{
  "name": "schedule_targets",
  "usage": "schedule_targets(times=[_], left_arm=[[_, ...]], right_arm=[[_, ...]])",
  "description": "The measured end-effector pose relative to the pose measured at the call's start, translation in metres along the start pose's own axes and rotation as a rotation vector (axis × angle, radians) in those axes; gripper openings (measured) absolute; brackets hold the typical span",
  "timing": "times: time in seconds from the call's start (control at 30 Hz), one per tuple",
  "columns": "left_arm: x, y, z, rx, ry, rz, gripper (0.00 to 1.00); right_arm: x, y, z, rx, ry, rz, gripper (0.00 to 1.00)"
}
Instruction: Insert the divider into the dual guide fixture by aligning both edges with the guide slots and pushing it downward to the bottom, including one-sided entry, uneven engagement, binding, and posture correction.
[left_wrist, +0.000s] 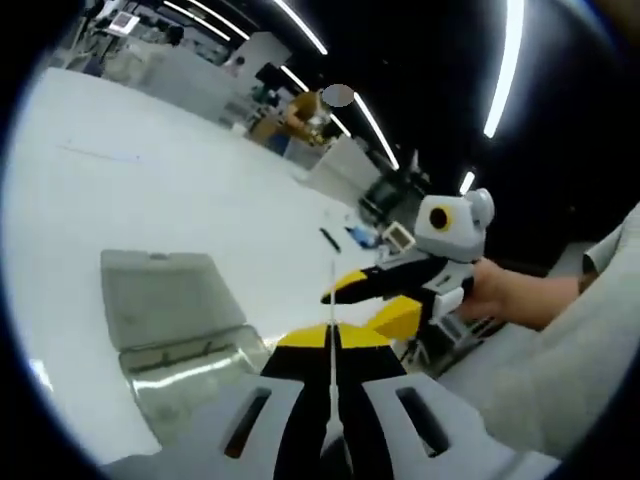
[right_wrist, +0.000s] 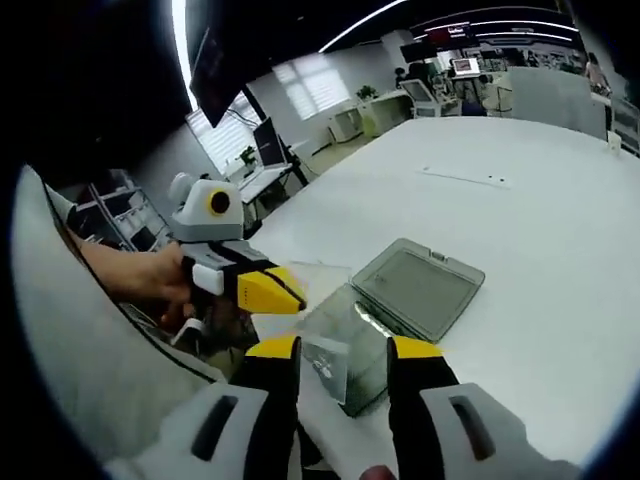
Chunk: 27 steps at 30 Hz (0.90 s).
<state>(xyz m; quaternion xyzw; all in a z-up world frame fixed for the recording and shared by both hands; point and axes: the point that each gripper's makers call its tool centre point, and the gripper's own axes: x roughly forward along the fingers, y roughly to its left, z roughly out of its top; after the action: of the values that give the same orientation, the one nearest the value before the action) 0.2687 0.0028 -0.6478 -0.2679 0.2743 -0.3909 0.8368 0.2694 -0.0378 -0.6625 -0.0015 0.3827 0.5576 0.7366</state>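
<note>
Item: divider (left_wrist: 331, 330), a thin clear sheet clamped edge-on in our left tool (left_wrist: 333, 340), right tool (right_wrist: 343, 350) apart, fixture (right_wrist: 345, 345) just ahead on the counter (right_wrist: 540, 230); we square both edges before pressing.

Divider (left_wrist: 332, 345): seen edge-on as a thin pale line; its face cannot be made out.
Clear fixture (right_wrist: 345, 360): near end hidden behind the right gripper (right_wrist: 343, 352); guide slots too blurred to tell.
</note>
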Motion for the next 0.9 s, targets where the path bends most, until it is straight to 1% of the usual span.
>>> schedule_targets(times=[0.1, 0.17, 0.3, 0.33, 0.37, 0.47, 0.6, 0.7, 0.83, 0.9], left_arm=[[-0.002, -0.003, 0.003, 0.003, -0.003, -0.027, 0.00], [-0.001, -0.005, 0.004, 0.012, 0.005, -0.047, 0.00], [-0.001, -0.012, 0.006, 0.025, 0.018, -0.087, 0.00], [-0.001, -0.013, 0.007, 0.029, 0.022, -0.093, 0.00], [-0.001, -0.014, 0.007, 0.032, 0.025, -0.105, 0.00], [-0.001, -0.018, 0.008, 0.038, 0.029, -0.137, 0.00], [-0.002, -0.024, 0.009, 0.041, 0.025, -0.176, 0.00], [-0.002, -0.028, 0.010, 0.051, 0.027, -0.203, 0.00], [-0.002, -0.031, 0.012, 0.053, 0.024, -0.222, 0.00], [-0.002, -0.033, 0.014, 0.054, 0.020, -0.233, 0.00]], right_arm=[[-0.002, 0.002, -0.002, 0.002, 0.005, 0.031, 0.30], [-0.003, 0.008, -0.002, 0.014, 0.005, 0.075, 0.30], [-0.004, 0.007, -0.001, 0.009, 0.002, 0.092, 0.28], [-0.005, 0.011, 0.001, 0.024, -0.010, 0.123, 0.27], [-0.006, 0.012, 0.001, 0.033, -0.013, 0.137, 0.27], [-0.007, 0.015, 0.001, 0.015, -0.016, 0.154, 0.23], [-0.010, 0.018, 0.008, 0.040, -0.047, 0.191, 0.23], [-0.010, 0.021, 0.006, 0.036, -0.038, 0.214, 0.21], [-0.011, 0.024, 0.003, 0.052, -0.032, 0.246, 0.21], [-0.013, 0.029, 0.003, 0.065, -0.036, 0.284, 0.20]])
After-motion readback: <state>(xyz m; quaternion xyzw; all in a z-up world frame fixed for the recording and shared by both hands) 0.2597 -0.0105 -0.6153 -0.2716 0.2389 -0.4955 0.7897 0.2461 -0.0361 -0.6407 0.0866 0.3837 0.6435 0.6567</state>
